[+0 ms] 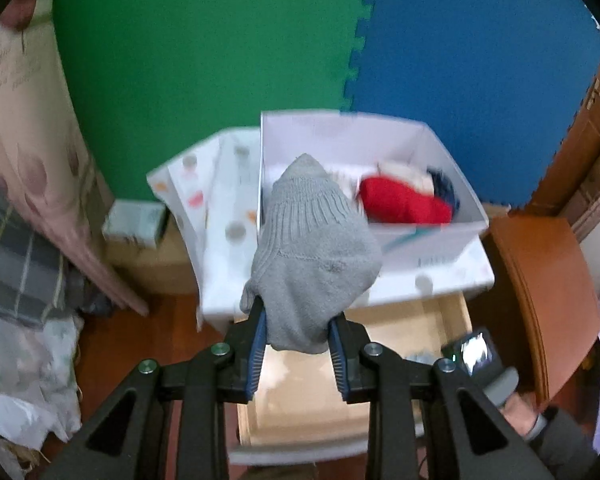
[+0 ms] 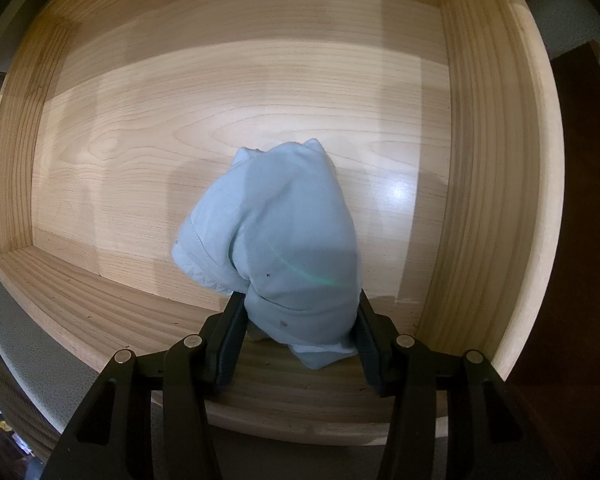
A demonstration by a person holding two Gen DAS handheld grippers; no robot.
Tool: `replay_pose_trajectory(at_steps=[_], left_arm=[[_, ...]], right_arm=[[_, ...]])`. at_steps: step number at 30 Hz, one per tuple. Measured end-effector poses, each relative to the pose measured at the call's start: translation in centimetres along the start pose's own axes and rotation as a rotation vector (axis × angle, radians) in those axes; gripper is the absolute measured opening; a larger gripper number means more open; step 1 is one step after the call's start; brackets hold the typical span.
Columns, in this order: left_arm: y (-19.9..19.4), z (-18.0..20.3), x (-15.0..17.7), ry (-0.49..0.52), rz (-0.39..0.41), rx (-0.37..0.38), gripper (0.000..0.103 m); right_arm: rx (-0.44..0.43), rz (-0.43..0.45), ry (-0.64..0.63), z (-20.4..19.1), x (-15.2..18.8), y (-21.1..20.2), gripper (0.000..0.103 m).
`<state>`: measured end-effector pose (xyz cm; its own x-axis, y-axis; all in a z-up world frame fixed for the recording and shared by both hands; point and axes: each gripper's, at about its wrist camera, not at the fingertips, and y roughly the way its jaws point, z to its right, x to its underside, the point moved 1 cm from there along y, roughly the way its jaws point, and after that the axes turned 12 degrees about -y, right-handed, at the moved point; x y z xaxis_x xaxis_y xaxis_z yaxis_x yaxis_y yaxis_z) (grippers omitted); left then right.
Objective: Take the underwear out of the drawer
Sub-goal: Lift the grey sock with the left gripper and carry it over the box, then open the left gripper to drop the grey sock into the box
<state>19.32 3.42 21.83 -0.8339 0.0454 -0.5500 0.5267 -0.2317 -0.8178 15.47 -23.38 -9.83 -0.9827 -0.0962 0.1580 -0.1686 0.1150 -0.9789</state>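
Left gripper [image 1: 298, 322] is clamped on a grey knitted sock [image 1: 312, 252], pads squeezing its lower end while the rest pokes up past the fingertips, up in the air over the open wooden drawer [image 1: 412, 316]. Right gripper [image 2: 300, 316] is pinching a pale blue bundle of underwear [image 2: 276, 236], which sits down inside the drawer [image 2: 220, 92] near its front wall; I can't tell whether it touches the bottom. Beyond the sock there's a white box [image 1: 420, 236] on the cabinet top with a red garment [image 1: 404, 202] and some white and dark blue stuff in it. Behind that, 2 foam mats, 1 green [image 1: 204, 60] and 1 blue [image 1: 480, 60], cover the wall.
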Motion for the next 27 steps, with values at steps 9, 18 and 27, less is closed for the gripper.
replay_pose_trajectory(at_steps=[9,18,27], left_arm=[[4.4,3.1,-5.7,-0.014,0.022,-0.025,0.028],[11.3,3.8,-7.6,-0.052,-0.051,-0.051,0.028],[16.8,2.5,-6.1,-0.077,-0.130,-0.115,0.029]], right_arm=[[-0.001,0.000,0.000,0.0,0.1,0.2,0.046],[-0.002,0.001,0.001,-0.1,0.2,0.2,0.046],[-0.003,0.001,0.001,-0.1,0.3,0.2,0.046]])
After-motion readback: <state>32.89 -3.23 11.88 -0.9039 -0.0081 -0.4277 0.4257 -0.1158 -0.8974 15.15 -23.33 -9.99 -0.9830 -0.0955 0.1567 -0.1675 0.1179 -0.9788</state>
